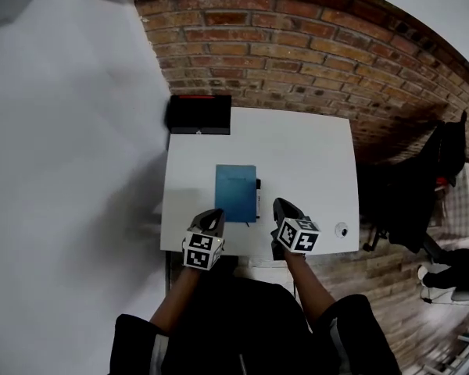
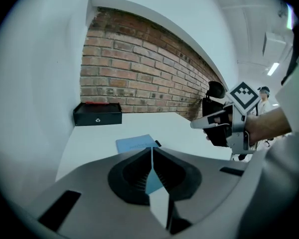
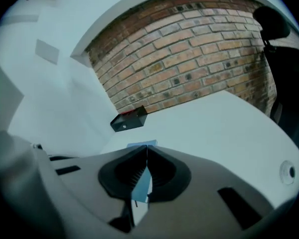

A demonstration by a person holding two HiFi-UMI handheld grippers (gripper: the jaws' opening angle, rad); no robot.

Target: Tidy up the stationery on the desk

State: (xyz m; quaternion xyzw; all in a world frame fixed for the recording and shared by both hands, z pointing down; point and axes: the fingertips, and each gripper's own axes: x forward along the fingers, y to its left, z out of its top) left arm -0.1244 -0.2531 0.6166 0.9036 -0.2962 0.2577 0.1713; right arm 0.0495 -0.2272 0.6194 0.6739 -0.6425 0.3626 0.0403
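The left gripper [image 1: 212,216] and right gripper [image 1: 282,207] hang closed and empty just nearside of the blue notebook [image 1: 236,192]. What looks like a dark pen [image 1: 258,199] lies against the notebook's right edge. The right jaws should open before lowering squarely across it.

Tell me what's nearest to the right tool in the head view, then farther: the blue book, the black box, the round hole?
1. Blue book, just left of the right tool, in the middle of the desk.
2. Round hole, to its right, near the front edge.
3. Black box, at the far left corner by the brick wall.
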